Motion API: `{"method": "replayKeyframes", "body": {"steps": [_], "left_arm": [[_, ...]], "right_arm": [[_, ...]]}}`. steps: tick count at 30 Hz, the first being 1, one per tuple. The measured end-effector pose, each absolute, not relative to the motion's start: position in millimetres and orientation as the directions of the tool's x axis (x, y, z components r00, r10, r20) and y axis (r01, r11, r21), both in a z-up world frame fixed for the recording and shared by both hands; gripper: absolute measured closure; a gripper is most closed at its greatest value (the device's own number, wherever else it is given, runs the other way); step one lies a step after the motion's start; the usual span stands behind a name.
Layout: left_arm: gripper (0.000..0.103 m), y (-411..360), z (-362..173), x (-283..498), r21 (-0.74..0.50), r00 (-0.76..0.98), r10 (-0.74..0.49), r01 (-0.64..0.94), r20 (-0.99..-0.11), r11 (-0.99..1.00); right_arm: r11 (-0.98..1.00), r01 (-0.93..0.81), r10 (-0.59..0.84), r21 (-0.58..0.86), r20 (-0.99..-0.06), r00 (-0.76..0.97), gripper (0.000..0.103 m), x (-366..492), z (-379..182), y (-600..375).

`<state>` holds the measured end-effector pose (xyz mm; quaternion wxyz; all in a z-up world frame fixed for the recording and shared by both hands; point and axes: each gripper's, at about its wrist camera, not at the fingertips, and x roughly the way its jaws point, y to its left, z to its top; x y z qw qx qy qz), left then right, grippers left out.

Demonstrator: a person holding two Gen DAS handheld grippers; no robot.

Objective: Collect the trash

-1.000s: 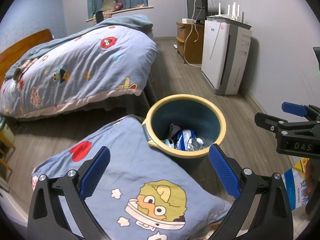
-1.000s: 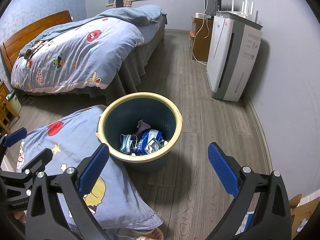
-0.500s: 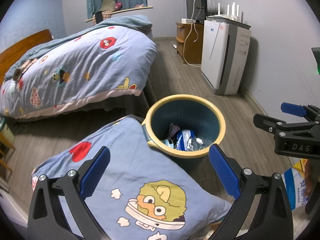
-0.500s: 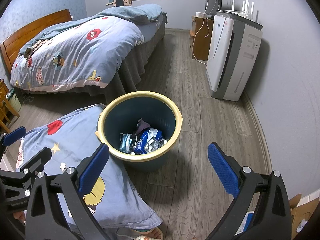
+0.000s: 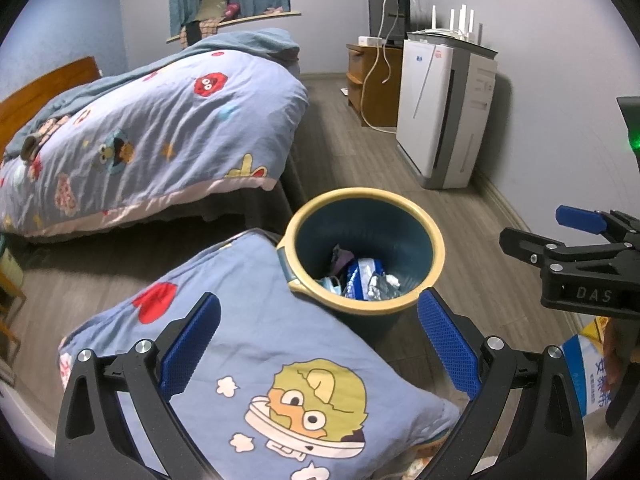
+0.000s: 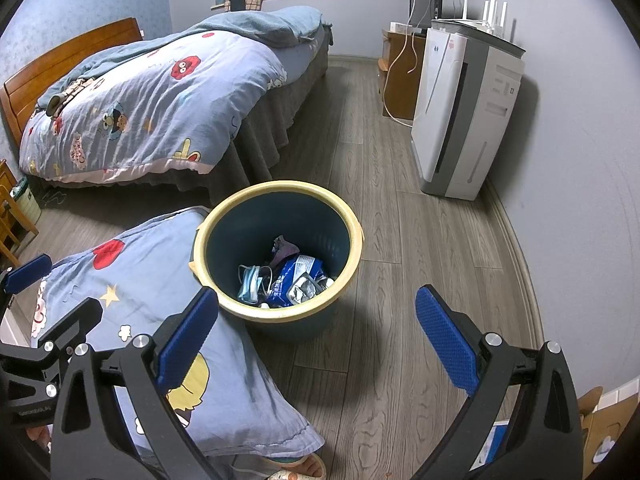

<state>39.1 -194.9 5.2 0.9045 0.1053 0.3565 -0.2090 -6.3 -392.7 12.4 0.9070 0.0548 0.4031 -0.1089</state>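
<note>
A teal bin (image 5: 424, 256) with a yellow rim stands on the wooden floor (image 5: 472, 224), holding wrappers and a face mask (image 5: 332, 284). A cartoon-print pillow (image 5: 256, 344) touches its side. The left gripper (image 5: 318, 340) hangs wide open above the pillow, the right gripper (image 5: 576, 236) alongside.

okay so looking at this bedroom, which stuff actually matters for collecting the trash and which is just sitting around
Part of the job:
- trash bin, blue with a yellow rim
- wrappers and face mask already inside it
- left gripper and right gripper, both open and empty

Just lying about:
- cartoon pillow leaning against the bin
- bed
- air purifier
- wooden cabinet
</note>
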Motion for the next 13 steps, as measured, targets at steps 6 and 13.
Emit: {"method": "replayKeyframes", "body": {"steps": [6,13], "left_arm": [[0.005,-193,4,41,0.048,0.649,-0.306,0.468,-0.697,0.883],[0.005,-185,3,44,0.071,0.655,-0.267,0.442,-0.707,0.894]], "right_arm": [[0.968,0.25,-0.157,0.013,-0.746,0.647,0.006,-8,9,-396],[0.961,0.276,-0.158,0.027,-0.764,0.625,0.006,-8,7,-397]]}}
